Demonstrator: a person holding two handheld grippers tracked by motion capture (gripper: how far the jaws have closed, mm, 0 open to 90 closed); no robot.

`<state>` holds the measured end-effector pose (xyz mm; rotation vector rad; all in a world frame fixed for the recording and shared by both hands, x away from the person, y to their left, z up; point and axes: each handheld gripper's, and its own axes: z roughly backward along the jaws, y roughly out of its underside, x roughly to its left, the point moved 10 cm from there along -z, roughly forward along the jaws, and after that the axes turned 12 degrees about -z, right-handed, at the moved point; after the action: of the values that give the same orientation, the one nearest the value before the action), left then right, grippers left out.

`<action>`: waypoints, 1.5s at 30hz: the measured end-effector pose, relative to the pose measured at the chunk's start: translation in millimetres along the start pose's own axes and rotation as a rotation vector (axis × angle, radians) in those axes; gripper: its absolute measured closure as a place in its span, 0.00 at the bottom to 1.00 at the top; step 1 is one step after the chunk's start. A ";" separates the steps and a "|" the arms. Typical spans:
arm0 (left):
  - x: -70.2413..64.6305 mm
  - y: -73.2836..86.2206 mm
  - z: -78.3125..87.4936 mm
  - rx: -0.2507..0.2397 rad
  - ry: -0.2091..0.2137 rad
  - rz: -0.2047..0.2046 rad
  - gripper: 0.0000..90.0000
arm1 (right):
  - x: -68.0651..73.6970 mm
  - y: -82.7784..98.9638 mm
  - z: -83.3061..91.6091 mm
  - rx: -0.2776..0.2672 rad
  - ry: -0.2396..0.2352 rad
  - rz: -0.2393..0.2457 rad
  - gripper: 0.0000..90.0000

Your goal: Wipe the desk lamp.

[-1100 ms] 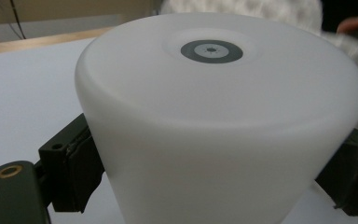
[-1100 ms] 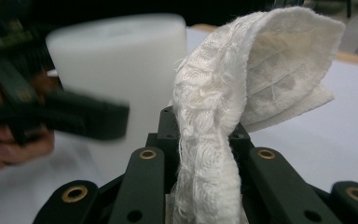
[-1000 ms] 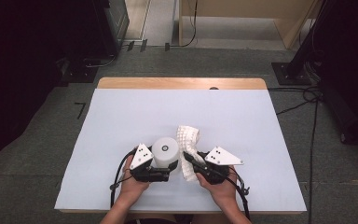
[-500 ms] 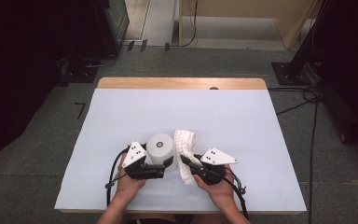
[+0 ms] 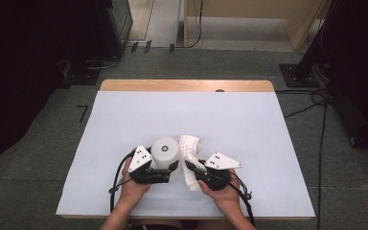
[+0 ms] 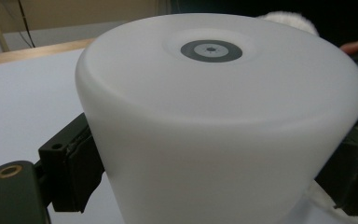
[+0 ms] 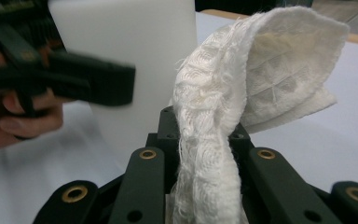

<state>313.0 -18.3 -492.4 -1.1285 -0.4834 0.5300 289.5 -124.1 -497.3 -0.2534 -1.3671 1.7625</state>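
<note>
A white frosted cup stands upside down near the table's front edge, with a grey ring on its upturned base. My left gripper is shut on the cup, one black jaw on each side of its wall. Just right of the cup, my right gripper is shut on a white woven cloth. In the right gripper view the cloth rises from between the jaws of my right gripper and folds over, next to the cup.
A pale blue-white sheet covers the table, with a wooden strip along its far edge. Dark equipment and cables lie on the floor around the table.
The right gripper with the cloth has shifted slightly left, closer to the cup. The left gripper and cup have stayed put.
</note>
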 end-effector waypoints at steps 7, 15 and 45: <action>-8.3 -5.2 0.9 -0.022 0.025 -0.028 0.10 | 4.7 -20.6 13.9 -0.069 -0.033 -0.016 0.84; -2.6 -7.8 4.3 -0.044 0.009 -0.023 0.10 | -4.4 8.7 -3.9 0.041 0.008 -0.015 0.84; 4.3 19.4 -3.4 0.068 -0.243 -0.021 0.09 | -26.7 1.6 5.7 0.004 0.068 -0.036 0.83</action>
<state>315.5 -11.6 -511.3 -0.9976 -0.6822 0.6645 301.3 -147.4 -505.4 -0.2829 -1.3116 1.7112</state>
